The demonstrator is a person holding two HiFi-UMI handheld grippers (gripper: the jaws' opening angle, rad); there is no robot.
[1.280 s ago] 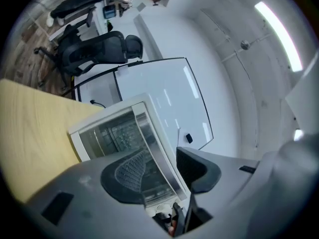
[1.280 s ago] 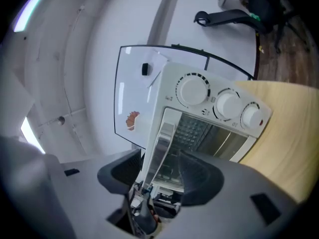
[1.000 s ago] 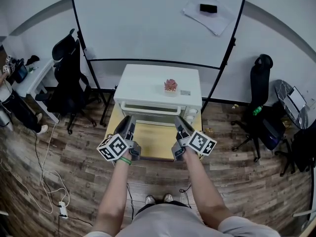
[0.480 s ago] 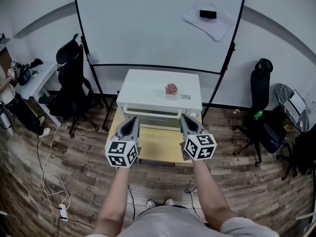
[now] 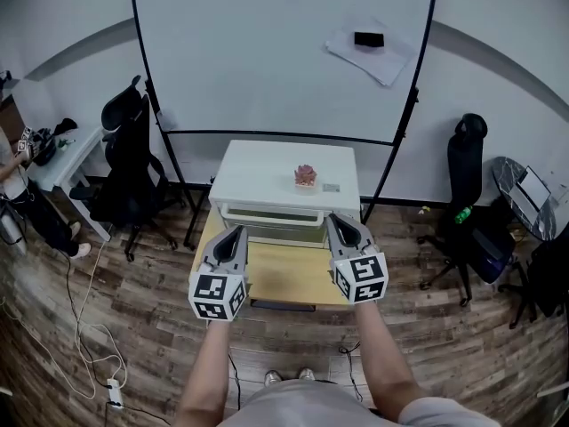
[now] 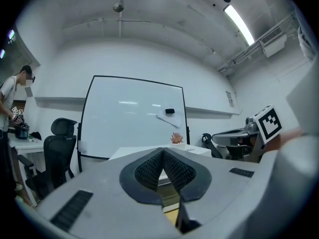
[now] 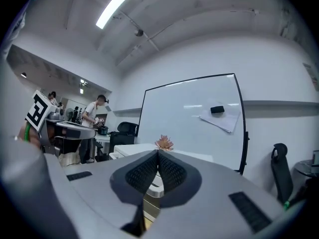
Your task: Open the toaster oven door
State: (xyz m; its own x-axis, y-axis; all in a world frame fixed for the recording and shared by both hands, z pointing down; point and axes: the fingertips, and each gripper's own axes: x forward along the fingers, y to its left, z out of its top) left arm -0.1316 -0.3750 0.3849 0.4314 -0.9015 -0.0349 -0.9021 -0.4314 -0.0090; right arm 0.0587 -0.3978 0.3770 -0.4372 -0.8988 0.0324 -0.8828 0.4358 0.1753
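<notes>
big whiteboard [image 5: 284, 52] on a black frame at the back, black eraser [image 5: 368, 39] stuck on it, tilted sheet of paper [image 5: 380, 68] just under the eraser. small pink plant [image 5: 306, 175] in front of the board. light wooden table [image 5: 284, 276]. black office chair [image 5: 124, 163] on the left, another black chair [image 5: 464, 163] on the right, green bottle [image 5: 461, 213] near its base. wood plank floor [image 5: 142, 327], loose cable [image 5: 82, 323] running to a power strip [image 5: 114, 384]. person [image 6: 10, 98] standing at a white desk [image 5: 67, 154] far left. ceiling light strip [image 6: 239, 24].
</notes>
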